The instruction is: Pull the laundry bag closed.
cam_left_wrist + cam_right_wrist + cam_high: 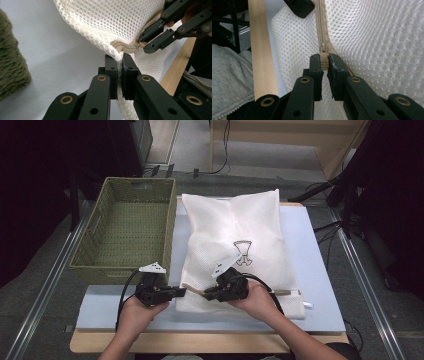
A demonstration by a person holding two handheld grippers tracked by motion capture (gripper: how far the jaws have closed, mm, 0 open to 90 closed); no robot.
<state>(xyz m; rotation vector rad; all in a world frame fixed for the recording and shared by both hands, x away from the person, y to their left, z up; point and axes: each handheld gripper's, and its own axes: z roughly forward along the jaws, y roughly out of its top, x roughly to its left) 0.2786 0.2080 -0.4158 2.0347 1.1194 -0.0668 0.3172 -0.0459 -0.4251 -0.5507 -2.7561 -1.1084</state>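
1. The mesh bag (235, 240) is white, with a fine honeycomb weave and a small black line drawing printed near its middle.
2. Its zipper (321, 30) is beige, tape and teeth alike, as is the zipper pull (324, 61).
3. The woven basket (125, 227) at the far left is olive green.
4. The table (320, 285) has a pale blue-grey top and a light wood edge.
5. The left tongs (119, 66) and the right tongs (325, 62) are matt black with brass-coloured rivets.
6. The person's sleeve (229, 82) is heather grey.
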